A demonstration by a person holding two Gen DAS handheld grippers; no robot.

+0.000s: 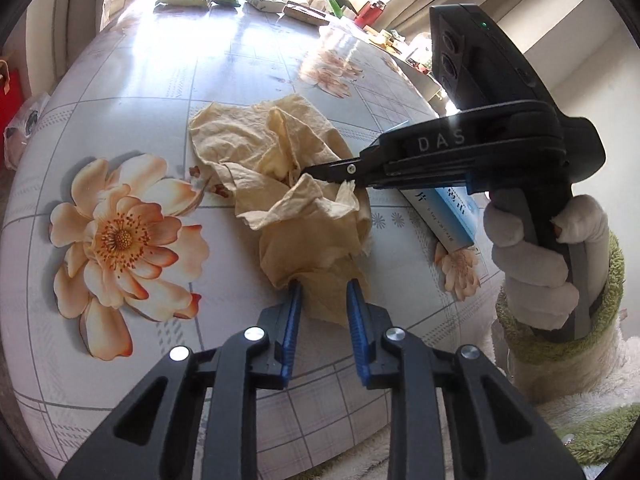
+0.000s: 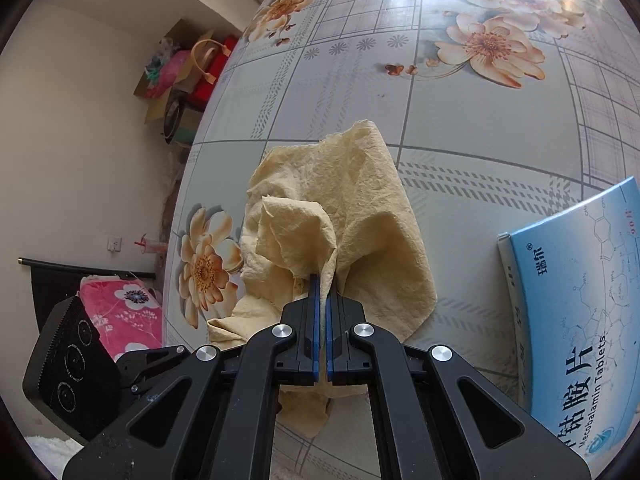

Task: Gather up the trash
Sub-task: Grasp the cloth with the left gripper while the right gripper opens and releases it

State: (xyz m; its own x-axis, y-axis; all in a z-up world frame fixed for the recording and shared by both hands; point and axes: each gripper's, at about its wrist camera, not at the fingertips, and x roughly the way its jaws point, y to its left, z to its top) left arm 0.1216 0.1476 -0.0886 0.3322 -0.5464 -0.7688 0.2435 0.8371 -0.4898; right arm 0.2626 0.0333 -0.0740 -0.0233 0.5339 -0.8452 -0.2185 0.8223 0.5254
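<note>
Both grippers are black plastic with blue ribbed pads and round silver rivets. The right gripper (image 1: 308, 172) bears pale "DAS" lettering, one small screw and a green light. The right hand (image 1: 532, 256) wears a white glove and a fluffy green-and-cream sleeve (image 1: 560, 340).

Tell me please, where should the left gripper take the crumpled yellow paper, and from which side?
Grip the near, narrow end of the crumpled yellow paper, coming from the table's near edge. That end is bunched into a thick fold between the left gripper's fingers, while the right gripper already pinches a raised fold in the middle.
</note>
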